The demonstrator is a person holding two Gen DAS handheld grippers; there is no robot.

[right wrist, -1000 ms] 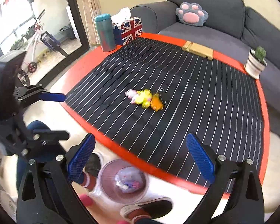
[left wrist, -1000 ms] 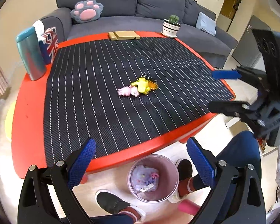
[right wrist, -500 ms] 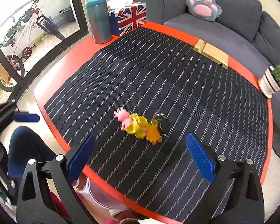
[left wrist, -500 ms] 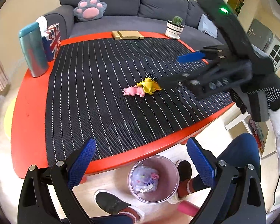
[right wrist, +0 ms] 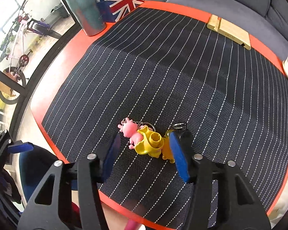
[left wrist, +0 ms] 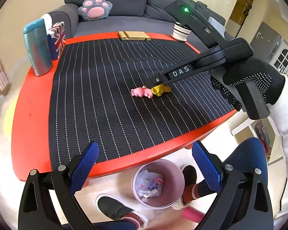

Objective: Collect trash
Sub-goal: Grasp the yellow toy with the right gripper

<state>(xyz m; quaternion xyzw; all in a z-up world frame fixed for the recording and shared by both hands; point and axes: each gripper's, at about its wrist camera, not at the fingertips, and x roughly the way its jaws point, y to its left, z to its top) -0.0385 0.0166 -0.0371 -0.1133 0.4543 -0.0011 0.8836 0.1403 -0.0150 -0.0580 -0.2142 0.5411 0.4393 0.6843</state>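
A clump of small toy keychains lies mid-mat on the red table (left wrist: pixel 26 118): a pink pig (right wrist: pixel 131 132), a yellow piece (right wrist: pixel 150 143) and an orange piece (right wrist: pixel 165 151). My right gripper (right wrist: pixel 144 153) points down over them and its jaws are closing. The toys sit between the blue pads; the right pad touches the orange piece and the left pad stands clear. In the left wrist view the right gripper (left wrist: pixel 157 82) reaches in over the yellow piece (left wrist: pixel 159 90) and the pig (left wrist: pixel 142 92). My left gripper (left wrist: pixel 145 169) hangs open and empty above a pink bin (left wrist: pixel 175 174) holding trash.
A teal tumbler (left wrist: pixel 37 48) and a Union Jack box (left wrist: pixel 57 38) stand at the table's far left. A wooden stand (left wrist: pixel 134 35) and a striped plant pot (left wrist: pixel 180 32) sit at the back edge. The person's shoes (left wrist: pixel 113 209) flank the bin. A grey sofa (left wrist: pixel 124 3) lies behind.
My right gripper has swung in over the table, come down onto the toy clump, and its jaws have narrowed around it. The left gripper has stayed above the bin.
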